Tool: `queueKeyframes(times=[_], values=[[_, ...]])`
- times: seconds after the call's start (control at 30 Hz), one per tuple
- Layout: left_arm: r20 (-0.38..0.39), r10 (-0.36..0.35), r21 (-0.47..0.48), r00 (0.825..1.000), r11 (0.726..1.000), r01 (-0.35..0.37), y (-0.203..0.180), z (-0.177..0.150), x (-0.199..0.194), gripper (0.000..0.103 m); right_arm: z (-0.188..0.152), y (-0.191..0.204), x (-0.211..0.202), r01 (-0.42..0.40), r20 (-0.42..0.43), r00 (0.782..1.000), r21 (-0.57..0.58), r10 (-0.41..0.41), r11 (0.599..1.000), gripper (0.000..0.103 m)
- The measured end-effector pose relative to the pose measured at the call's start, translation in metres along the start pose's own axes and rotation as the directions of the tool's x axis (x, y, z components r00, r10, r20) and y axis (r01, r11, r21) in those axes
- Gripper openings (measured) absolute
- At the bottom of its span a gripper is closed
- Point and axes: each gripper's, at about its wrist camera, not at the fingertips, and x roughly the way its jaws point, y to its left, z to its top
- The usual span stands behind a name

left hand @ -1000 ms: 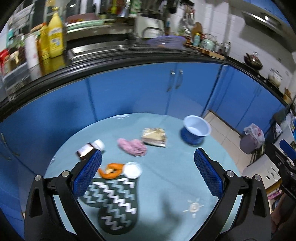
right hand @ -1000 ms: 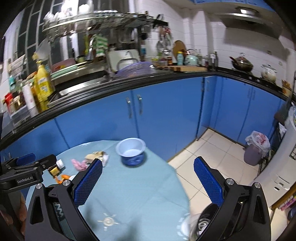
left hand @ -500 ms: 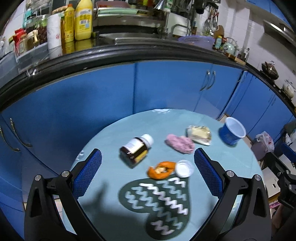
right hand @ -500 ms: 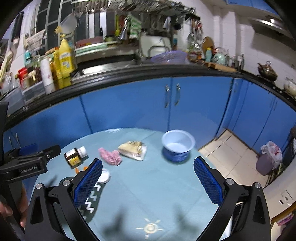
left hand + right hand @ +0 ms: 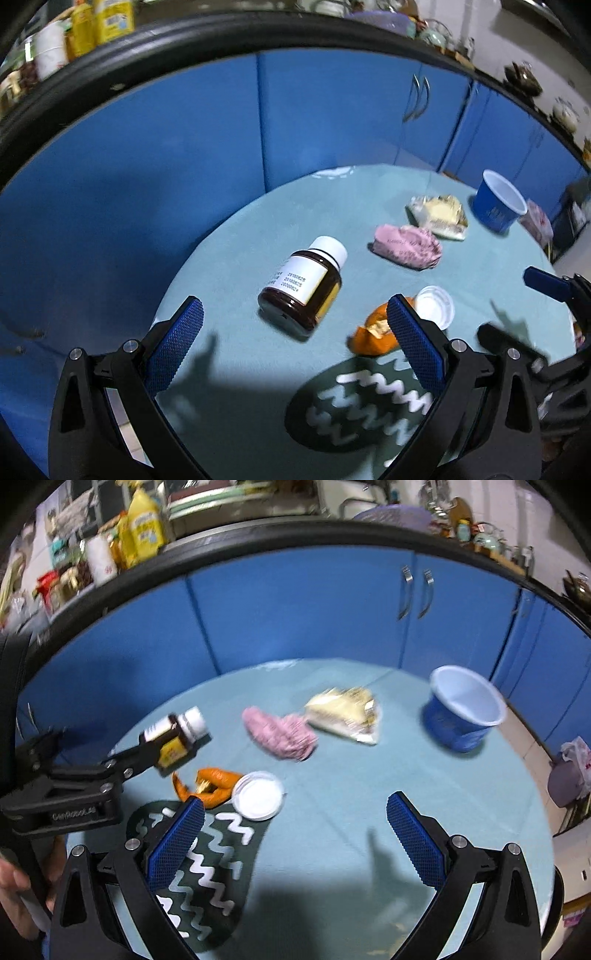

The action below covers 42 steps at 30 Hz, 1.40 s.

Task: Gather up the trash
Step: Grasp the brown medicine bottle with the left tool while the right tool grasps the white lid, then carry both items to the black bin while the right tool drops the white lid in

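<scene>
On the round teal table (image 5: pixel 480 273) lie a brown pill bottle with a white cap (image 5: pixel 304 286) (image 5: pixel 176 734), orange peel (image 5: pixel 373 334) (image 5: pixel 212 784), a white lid (image 5: pixel 434 306) (image 5: pixel 258 794), a crumpled pink wad (image 5: pixel 406 245) (image 5: pixel 280 731), a yellowish wrapper (image 5: pixel 441 216) (image 5: pixel 347 714) and a blue cup (image 5: pixel 498 206) (image 5: pixel 461 707). My left gripper (image 5: pixel 295 343) (image 5: pixel 110 764) is open, just short of the bottle. My right gripper (image 5: pixel 295 834) is open above the table's middle, empty.
A dark green oven mitt with white zigzags (image 5: pixel 362 402) (image 5: pixel 195 867) lies at the near edge. Blue cabinets (image 5: pixel 332 609) under a black counter edge curve behind the table. A grey bin with a bag (image 5: pixel 570 771) stands on the floor at right.
Both grippers have dropped lower and closer to the table. The left one has swung left, so the bottle now lies between its fingers' line. Nothing has been grasped.
</scene>
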Motion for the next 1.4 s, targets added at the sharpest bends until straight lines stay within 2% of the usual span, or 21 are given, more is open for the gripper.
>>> queueKeyframes(times=[0.2, 0.4, 0.43, 0.47, 0.5, 0.57, 0.63, 0.73, 1.03, 1.4], values=[[-0.055, -0.009, 0.060, 0.998, 0.998, 0.013, 0.005, 0.005, 0.031, 0.082, -0.002, 0.016, 0.026, 0.006, -0.038, 0.999, -0.039, -0.007, 0.999, 0.096], [-0.074, -0.035, 0.069, 0.997, 0.997, 0.040, 0.008, 0.006, 0.044, 0.074, 0.002, 0.022, 0.038, 0.010, -0.040, 0.999, -0.053, -0.012, 0.999, 0.093], [-0.076, -0.037, 0.071, 0.996, 0.997, 0.043, 0.007, 0.006, 0.044, 0.072, 0.002, 0.023, 0.039, 0.006, -0.041, 0.999, -0.060, -0.009, 0.998, 0.082], [-0.078, -0.041, 0.072, 0.996, 0.996, 0.047, 0.007, 0.005, 0.045, 0.066, 0.003, 0.024, 0.040, 0.005, -0.047, 0.999, -0.070, -0.009, 0.998, 0.074], [-0.083, -0.045, 0.073, 0.996, 0.996, 0.051, 0.006, 0.005, 0.045, 0.058, 0.003, 0.026, 0.042, 0.004, -0.059, 0.998, -0.082, -0.009, 0.997, 0.061], [-0.096, -0.046, 0.076, 0.994, 0.996, 0.054, 0.005, 0.004, 0.047, 0.050, 0.001, 0.028, 0.042, -0.019, -0.061, 0.998, -0.088, 0.014, 0.996, 0.050], [-0.096, -0.046, 0.076, 0.994, 0.996, 0.053, 0.005, 0.002, 0.047, 0.048, 0.001, 0.031, 0.040, -0.010, -0.054, 0.999, -0.104, 0.004, 0.995, 0.039], [-0.091, -0.048, 0.061, 0.995, 0.997, 0.054, 0.006, 0.000, 0.043, 0.048, -0.001, 0.032, 0.036, -0.014, -0.053, 0.999, -0.119, 0.008, 0.993, 0.039], [-0.038, -0.036, 0.054, 0.999, 0.998, 0.038, -0.006, 0.007, 0.012, 0.046, 0.000, 0.023, -0.004, 0.011, 0.032, 0.999, -0.113, -0.008, 0.994, 0.039], [0.045, -0.043, 0.119, 0.998, 0.992, 0.038, -0.059, 0.019, -0.037, 0.046, -0.001, -0.022, -0.060, 0.041, 0.124, 0.992, -0.033, -0.036, 0.999, 0.039]])
